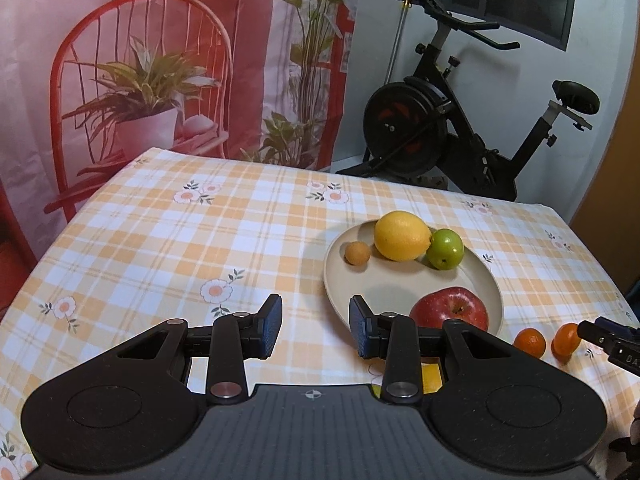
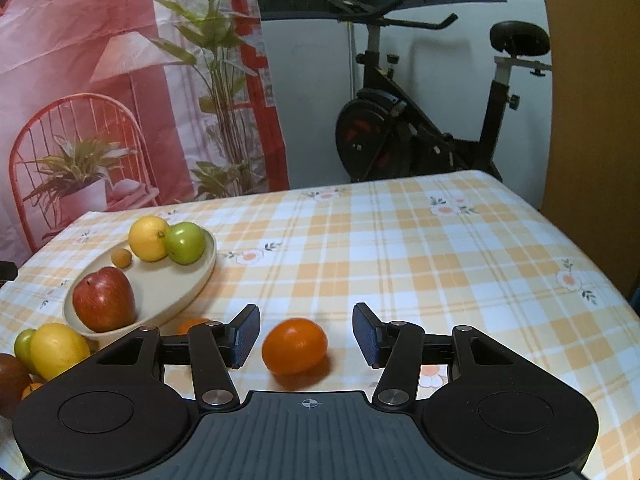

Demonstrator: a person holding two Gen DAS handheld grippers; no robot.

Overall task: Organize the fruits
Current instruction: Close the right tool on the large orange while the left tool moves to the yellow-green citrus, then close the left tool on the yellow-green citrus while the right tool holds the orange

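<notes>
An orange kumquat [image 2: 295, 351] is seen lying on the checked tablecloth [image 2: 400, 248], between the spread jaws of the right gripper [image 2: 306, 338]; gaps are visible on both sides of the fruit, so it is not clamped. A second small orange fruit [image 2: 192, 325] is partly hidden behind the left finger of that gripper, just beside the plate [image 2: 192, 280].

The beige plate is taken as the landmark. On it are found a red apple [image 2: 105, 299] at the near edge, a lemon [image 2: 149, 238] and a green apple [image 2: 185, 243] touching each other at the far edge, and a small tan round fruit [image 2: 121, 258] beside the lemon. Off the plate, near its closer-left rim in the right wrist view, a further pile is seen: another lemon [image 2: 58, 349], a green fruit [image 2: 24, 345], a brown fruit [image 2: 10, 376] and a bit of orange fruit [image 2: 31, 390].

The left gripper [image 1: 316, 326] is held over the tablecloth just left of the plate, its jaws apart and nothing between them. From that view the two orange fruits [image 1: 530, 343] [image 1: 566, 340] lie just right of the plate, with the tip of the right gripper beside them.

Beyond the table, an exercise bike [image 1: 460, 128] and a printed backdrop [image 1: 160, 60] showing a red chair and plants are visible.
</notes>
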